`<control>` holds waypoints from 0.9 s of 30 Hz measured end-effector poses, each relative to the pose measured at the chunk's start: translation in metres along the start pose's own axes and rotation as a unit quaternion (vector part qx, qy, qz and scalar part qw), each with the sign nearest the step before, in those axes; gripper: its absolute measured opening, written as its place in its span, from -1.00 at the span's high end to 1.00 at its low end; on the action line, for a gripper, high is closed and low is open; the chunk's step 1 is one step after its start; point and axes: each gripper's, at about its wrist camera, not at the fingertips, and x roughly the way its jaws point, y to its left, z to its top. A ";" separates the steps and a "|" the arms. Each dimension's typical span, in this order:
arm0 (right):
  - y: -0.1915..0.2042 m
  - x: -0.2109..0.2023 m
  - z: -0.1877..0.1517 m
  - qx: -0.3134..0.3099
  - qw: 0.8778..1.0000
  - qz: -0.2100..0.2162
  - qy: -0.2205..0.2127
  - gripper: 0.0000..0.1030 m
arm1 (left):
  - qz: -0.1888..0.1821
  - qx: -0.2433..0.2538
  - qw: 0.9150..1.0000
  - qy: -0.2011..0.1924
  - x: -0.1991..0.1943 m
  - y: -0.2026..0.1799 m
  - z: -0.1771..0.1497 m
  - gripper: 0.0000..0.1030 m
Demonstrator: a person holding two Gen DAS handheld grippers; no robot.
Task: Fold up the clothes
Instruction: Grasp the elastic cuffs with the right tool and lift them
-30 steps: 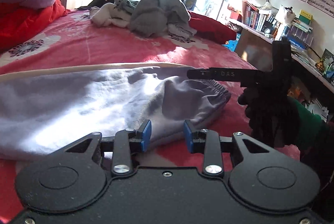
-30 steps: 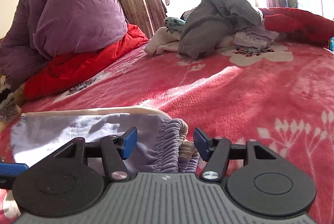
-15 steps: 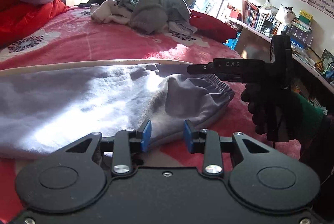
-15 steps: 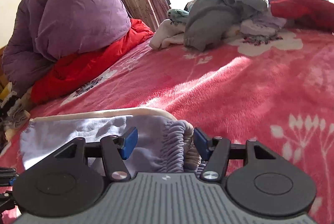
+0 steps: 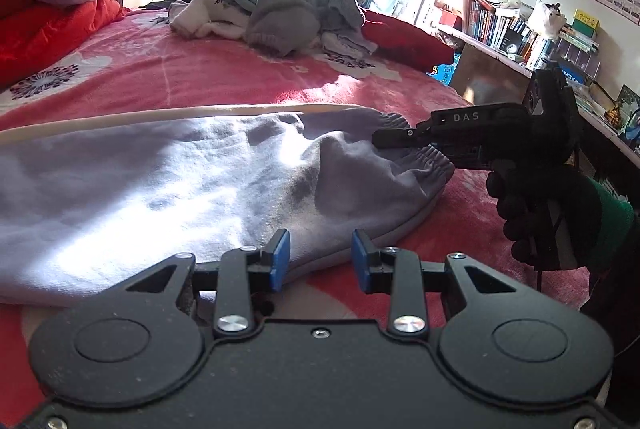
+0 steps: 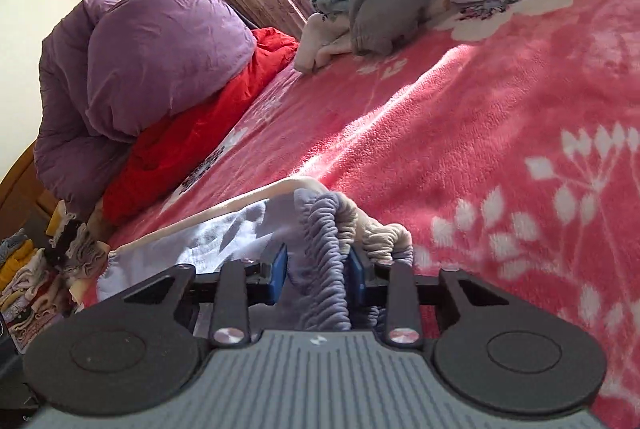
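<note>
Lavender sweatpants (image 5: pixel 168 181) with a cream side stripe lie flat across the red floral bed (image 5: pixel 224 81). My left gripper (image 5: pixel 319 259) is open, its blue pads just above the near edge of the pants. My right gripper (image 6: pixel 317 271) is shut on the gathered elastic waistband (image 6: pixel 324 241) and lifts it a little off the bed. The right gripper also shows in the left wrist view (image 5: pixel 400 141), held by a black-gloved hand, pinching the waistband end.
A pile of grey and white clothes (image 5: pixel 280 13) sits at the far side of the bed. A purple duvet (image 6: pixel 152 61) on red bedding (image 6: pixel 192 133) lies at the left. A desk with books (image 5: pixel 520 37) stands at the right, folded clothes (image 6: pixel 24 277) at the far left.
My right gripper has closed on the waistband and tilted, raising the fabric. My left gripper has stayed open and edged slightly forward over the pants.
</note>
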 end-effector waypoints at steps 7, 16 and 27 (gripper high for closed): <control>-0.026 -0.029 -0.003 0.134 0.979 0.150 -0.037 0.72 | 0.005 -0.004 1.000 -0.003 -0.002 0.003 0.000 0.30; -0.036 -0.019 -0.008 0.114 0.992 0.044 -0.004 0.71 | -0.001 0.012 1.000 -0.001 -0.005 -0.003 0.000 0.28; 0.024 -0.064 0.002 -0.072 0.985 -0.099 -0.122 0.29 | 0.049 0.020 0.998 -0.043 -0.013 0.011 0.009 0.33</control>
